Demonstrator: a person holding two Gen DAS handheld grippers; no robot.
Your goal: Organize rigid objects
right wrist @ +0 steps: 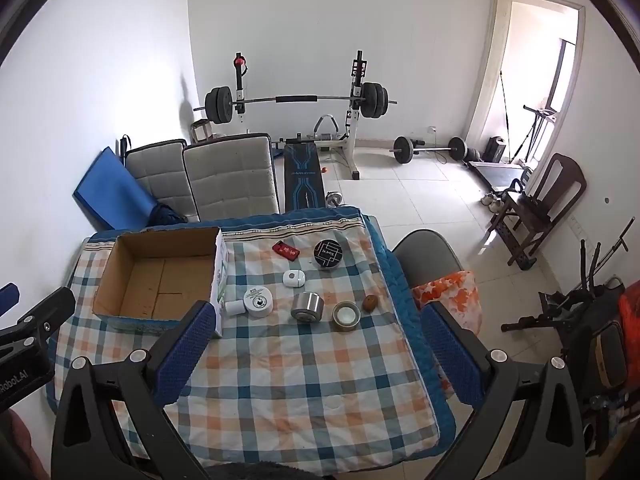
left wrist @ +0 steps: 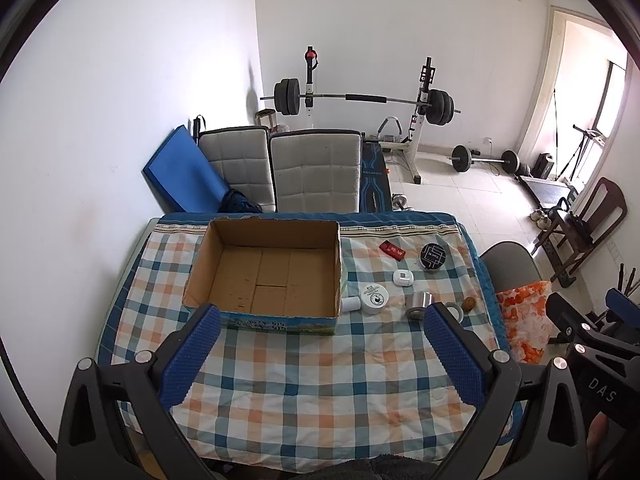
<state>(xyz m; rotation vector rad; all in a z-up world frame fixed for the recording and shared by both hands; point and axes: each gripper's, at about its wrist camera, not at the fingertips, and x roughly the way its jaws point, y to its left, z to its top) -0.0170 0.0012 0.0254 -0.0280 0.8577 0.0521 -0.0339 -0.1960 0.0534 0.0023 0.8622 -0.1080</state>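
Both the left hand-held gripper (left wrist: pixel 320 344) and the right hand-held gripper (right wrist: pixel 316 340) are hovering wide apart, holding nothing, above the surface (right wrist: pixel 304 392); the cardboard box (left wrist: pixel 264 272) is sitting left of the small items.

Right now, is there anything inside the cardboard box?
No, the cardboard box shows only its bare brown bottom, and the small things all sit outside it on the checked cloth.

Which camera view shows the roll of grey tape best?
The right wrist view: the grey tape roll lies in full sight on the checked cloth, between the metal tin and the brown nut-like piece. In the left wrist view, the left gripper's finger covers most of the roll.
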